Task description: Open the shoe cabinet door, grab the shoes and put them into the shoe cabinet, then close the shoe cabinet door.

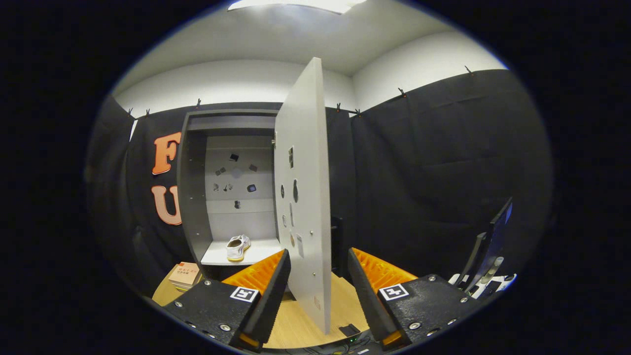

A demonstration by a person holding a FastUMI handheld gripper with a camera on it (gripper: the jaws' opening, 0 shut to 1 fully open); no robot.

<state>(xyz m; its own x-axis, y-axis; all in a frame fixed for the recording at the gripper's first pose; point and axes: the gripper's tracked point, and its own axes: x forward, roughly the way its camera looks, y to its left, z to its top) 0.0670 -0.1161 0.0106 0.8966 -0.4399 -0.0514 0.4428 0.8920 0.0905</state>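
White shoe (238, 247) on cabinet (194, 197) shelf, grey door (303, 197) open btwn wide empty gripper (319, 268) jaws

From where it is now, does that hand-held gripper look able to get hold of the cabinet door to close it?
Probably yes. The hand-held gripper is open, and the free edge of the swung-open door stands between its fingers with nothing in the way. The white shoe already sits inside the cabinet.

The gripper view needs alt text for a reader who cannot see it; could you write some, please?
The open gripper straddles the free edge of the swung-open cabinet door, its jaws apart on either side. Beyond, a white shoe sits on the shoe cabinet shelf.
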